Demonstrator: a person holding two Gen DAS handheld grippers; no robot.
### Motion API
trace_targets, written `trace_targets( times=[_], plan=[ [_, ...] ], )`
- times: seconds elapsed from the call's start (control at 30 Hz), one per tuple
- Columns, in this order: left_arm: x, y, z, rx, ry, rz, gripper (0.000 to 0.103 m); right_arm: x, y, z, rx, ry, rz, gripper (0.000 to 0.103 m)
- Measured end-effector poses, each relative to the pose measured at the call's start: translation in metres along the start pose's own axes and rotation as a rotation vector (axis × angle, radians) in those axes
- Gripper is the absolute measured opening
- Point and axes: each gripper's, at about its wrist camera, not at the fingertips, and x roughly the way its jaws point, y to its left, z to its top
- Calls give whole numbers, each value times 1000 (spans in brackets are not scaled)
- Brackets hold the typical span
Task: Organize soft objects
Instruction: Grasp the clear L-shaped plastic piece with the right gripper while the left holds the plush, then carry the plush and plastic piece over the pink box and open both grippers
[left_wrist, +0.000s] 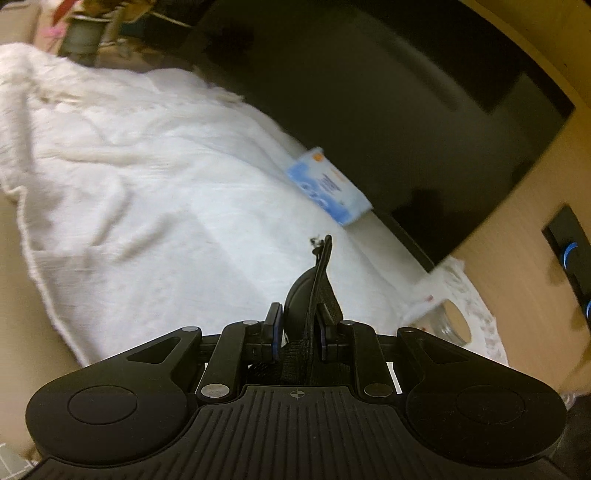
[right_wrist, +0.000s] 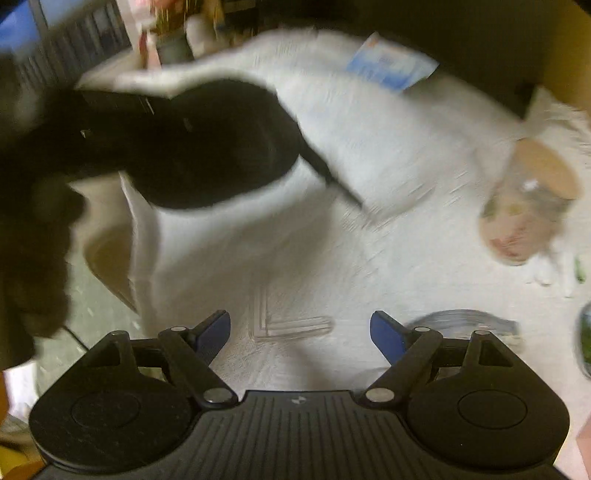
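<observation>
White cloth beside dark screen

We record the left gripper over the cloth, a strap between its fingers. Ahead and right of it lies a packet on the cloth, against a screen. A jar sits at its right. Ahead-right of the right gripper stands the same jar.

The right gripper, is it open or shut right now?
Open. The right gripper has its blue-padded fingers spread wide apart with nothing between them, above the white cloth.
</observation>
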Motion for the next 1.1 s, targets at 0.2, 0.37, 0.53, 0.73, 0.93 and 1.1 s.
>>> trace_targets(
  times=[0.2, 0.37, 0.53, 0.73, 0.93, 1.1],
  plan=[
    [-2, 30, -6, -72, -7, -13, 21, 41, 21, -8, -34, 36, -86, 86],
    [-2, 35, -7, -84, 9, -36, 21, 23, 21, -4, -57, 19, -58, 61],
    [-5, 12, -4, -34, 22, -84, 21, -18, 6, 1, -8, -68, -61, 61],
    [3, -46, -11, 84, 106, -202, 21, -96, -36, -21, 58, -212, -173, 61],
    [35, -126, -54, 222, 310, -322, 21, -146, -91, -92, 232, -223, -316, 62],
    [48, -198, -111, 386, 485, -435, 21, -178, -130, -165, 392, -190, -409, 62]
  ],
)
